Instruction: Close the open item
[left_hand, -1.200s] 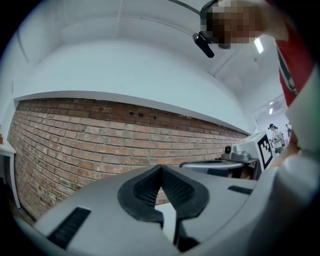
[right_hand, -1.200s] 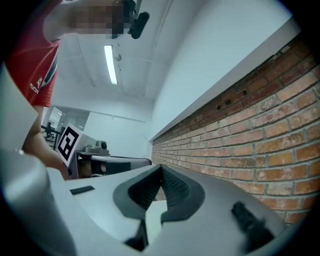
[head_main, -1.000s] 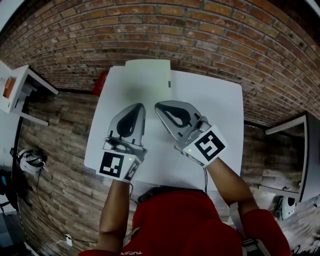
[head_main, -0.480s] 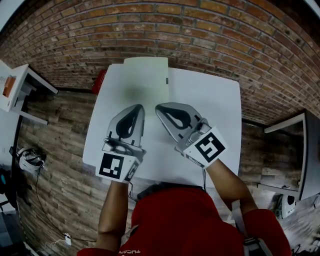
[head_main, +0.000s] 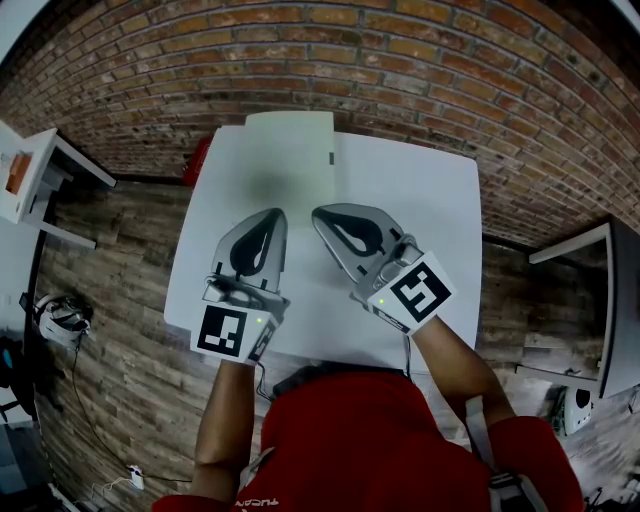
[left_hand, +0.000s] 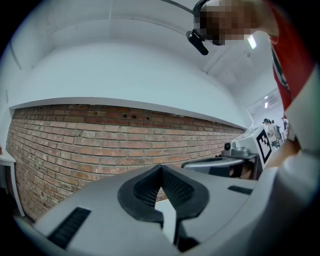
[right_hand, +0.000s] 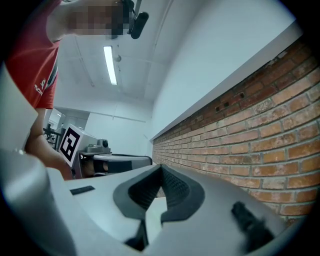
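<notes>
Left gripper (head_main: 274, 214) and right gripper (head_main: 318, 213) hover side by side over the white table (head_main: 420, 200), jaws together, empty.

Red thing (head_main: 200, 164) half behind table (head_main: 420, 200); white item (head_main: 291, 136) too small for detail
</notes>
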